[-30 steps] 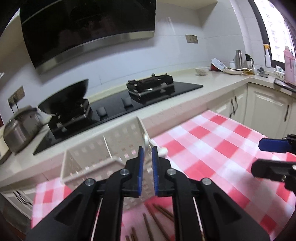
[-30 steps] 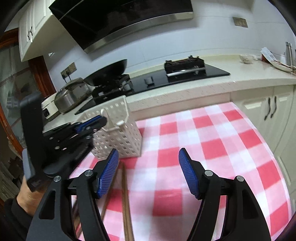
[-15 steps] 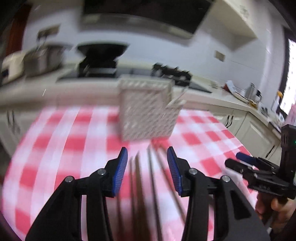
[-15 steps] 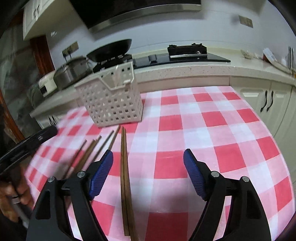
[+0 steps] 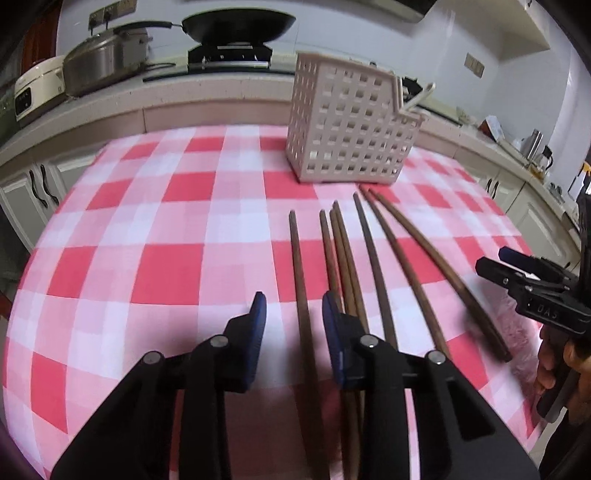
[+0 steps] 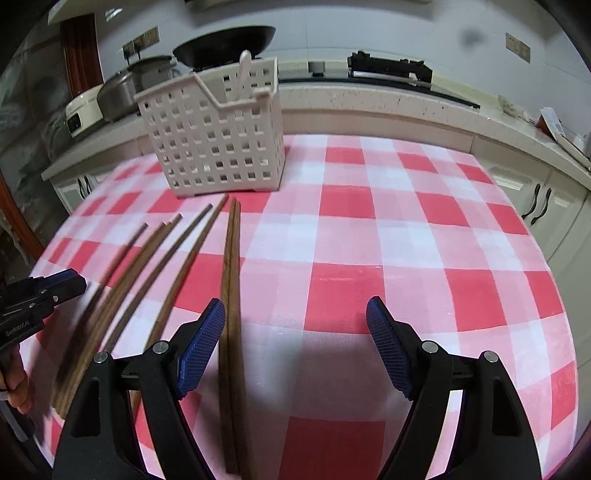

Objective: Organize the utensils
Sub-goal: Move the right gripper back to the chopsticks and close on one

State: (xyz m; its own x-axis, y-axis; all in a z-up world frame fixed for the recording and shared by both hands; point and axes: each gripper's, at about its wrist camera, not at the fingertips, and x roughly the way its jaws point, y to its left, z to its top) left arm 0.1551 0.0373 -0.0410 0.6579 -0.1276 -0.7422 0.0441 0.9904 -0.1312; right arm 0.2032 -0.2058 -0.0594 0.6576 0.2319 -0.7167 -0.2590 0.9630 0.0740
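1. The left gripper (image 5: pixel 293 314) hangs low over the checked cloth (image 5: pixel 166 266) on the desk. Its jaws have just been closing but stand apart, and nothing is pressed between them.
2. One chopstick (image 5: pixel 301 295) runs through the gap between the left jaws. Whether the pads touch it I cannot tell.
3. The other chopsticks (image 5: pixel 373 258) lie fanned on the cloth just right of that gripper, their far tips near the basket (image 5: pixel 351 125).
4. The right gripper (image 6: pixel 295 343) has its jaws wide apart and grips nothing.
5. A pair of chopsticks (image 6: pixel 231 295) lies side by side on the cloth, passing just inside the right gripper's left pad. The gap to the right of the pair shows only cloth.
6. The white basket stands upright at the far edge of the cloth, with a white handle (image 6: pixel 242 79) sticking up out of it.
7. Behind the desk, a wok (image 5: pixel 240 22) sits on the hob.
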